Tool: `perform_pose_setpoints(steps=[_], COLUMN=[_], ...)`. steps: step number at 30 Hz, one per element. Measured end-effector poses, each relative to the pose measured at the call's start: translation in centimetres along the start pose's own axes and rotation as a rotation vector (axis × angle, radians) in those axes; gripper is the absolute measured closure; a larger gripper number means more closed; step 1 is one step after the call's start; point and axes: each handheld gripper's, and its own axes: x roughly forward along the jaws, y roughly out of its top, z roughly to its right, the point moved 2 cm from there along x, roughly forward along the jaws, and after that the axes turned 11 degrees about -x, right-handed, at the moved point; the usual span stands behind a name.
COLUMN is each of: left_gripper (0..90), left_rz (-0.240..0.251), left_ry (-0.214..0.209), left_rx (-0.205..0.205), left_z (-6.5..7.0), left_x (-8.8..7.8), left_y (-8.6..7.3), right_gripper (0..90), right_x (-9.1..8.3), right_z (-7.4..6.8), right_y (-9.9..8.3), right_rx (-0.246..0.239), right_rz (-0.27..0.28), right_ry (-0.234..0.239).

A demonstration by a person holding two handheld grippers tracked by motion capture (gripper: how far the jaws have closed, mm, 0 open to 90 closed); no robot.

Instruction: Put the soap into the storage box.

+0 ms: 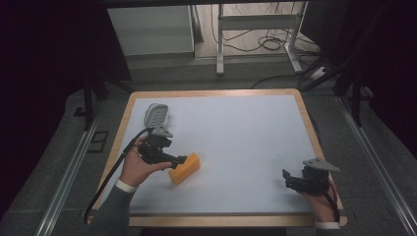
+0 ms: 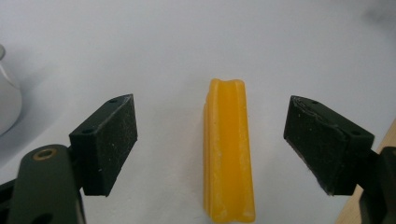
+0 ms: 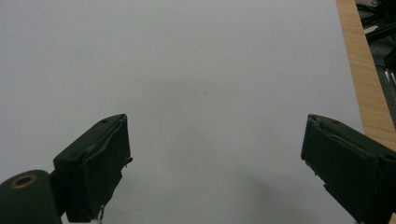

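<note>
The left hand-held gripper (image 1: 183, 160) sits at the left-front part of the tabletop (image 1: 236, 132), its jaws spread wide and gripping nothing. In the left gripper view, the gripper (image 2: 212, 140) straddles one yellow block (image 2: 229, 154): the block lies lengthwise between the two black pads (image 2: 109, 140), with clear white surface showing on both sides of it, so neither pad touches it. The block has a shallow groove running along its upper face. In the high view the yellow block (image 1: 185, 168) lies flat on the tabletop directly at the jaw tips, angled toward the centre.

The left hand (image 1: 140, 164) grasps the gripper body from behind, with the forearm entering from the bottom left and a cable trailing back past the wrist.

One white, rounded object (image 1: 158, 115) lies beyond the left gripper, near the far-left part of the tabletop and apart from the block; its edge (image 2: 7, 102) appears at the left margin of the left gripper view. Nothing lies between the jaws and the block.

The right hand-held gripper (image 1: 287, 178) rests near the front-right corner, well apart from the block. Its jaws are also wide open and empty over bare white surface (image 3: 205, 93). The right hand (image 1: 319, 196) holds it low, jaws pointing left.

Count: two grippers, one block, one white object.
</note>
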Motion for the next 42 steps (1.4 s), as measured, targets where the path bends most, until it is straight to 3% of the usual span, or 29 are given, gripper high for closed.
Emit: perform_pose_setpoints(steps=[5, 10, 17, 24, 32, 34, 42], left_gripper=[18.5, 18.8, 22.3, 25.8, 26.6, 26.7, 34.8], left_rz=[-0.002, -0.047, -0.102, -0.146, -0.174, -0.159, -0.193], left_ry=[-0.002, -0.012, 0.010, 0.012, 0.016, 0.025, 0.033], left_rx=[0.012, 0.013, 0.022, 0.007, 0.002, -0.006, -0.006], left_z=[0.4, 0.8, 1.2, 0.7, 0.7, 0.7, 0.9], left_x=[0.5, 1.8, 3.5, 4.5, 5.4, 5.5, 6.3], left_y=[0.2, 0.1, -0.4, -1.2, -1.7, -1.8, -2.3], right_gripper=[8.1, 8.1, 8.1, 8.1, 8.1, 8.1, 8.1], right_x=[0.0, 0.0, 0.0, 0.1, 0.1, 0.1, 0.1], right_z=[0.0, 0.0, 0.0, 0.1, 0.1, 0.1, 0.2], right_y=[0.0, 0.0, 0.0, -0.1, -0.1, -0.2, -0.2], right_rx=[0.001, -0.002, -0.001, 0.001, 0.002, 0.002, 0.000], right_rz=[0.000, -0.002, -0.004, -0.013, -0.013, -0.014, -0.013], right_ry=[0.001, 0.000, -0.002, -0.003, -0.009, -0.009, -0.011])
